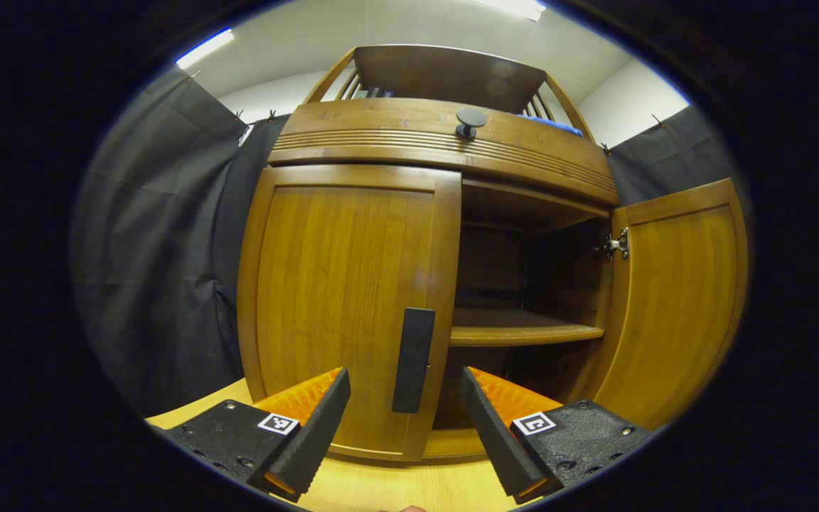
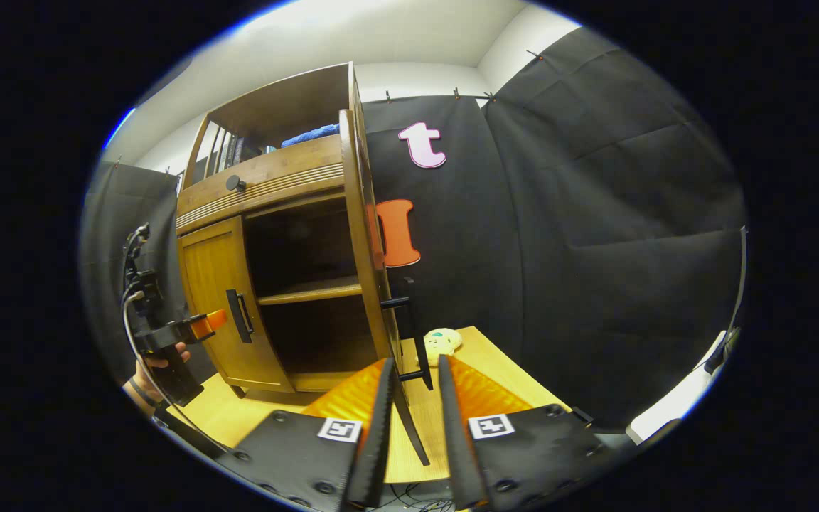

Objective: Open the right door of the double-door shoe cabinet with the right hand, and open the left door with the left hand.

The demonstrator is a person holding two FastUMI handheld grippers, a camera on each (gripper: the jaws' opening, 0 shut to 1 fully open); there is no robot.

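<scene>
Between the spread-open left gripper (image 1: 404,409) fingers stands the shut left door's handle (image 1: 413,360), ungrasped.

Square black-and-white markers and round screws are borne on the black bodies of the left gripper (image 1: 404,416) and the right gripper (image 2: 415,419). Beside the shoe cabinet (image 2: 267,270), a dark band is worn at the wrist of the person's hand (image 2: 161,363), and a thin cable is looped above it.

Left gripper (image 1: 404,398): hovering with fingers spread, before the handle (image 1: 413,360)
Left door (image 1: 345,299): sitting closed
Right door (image 1: 672,299): standing open, showing a shelf (image 1: 516,331)
</scene>
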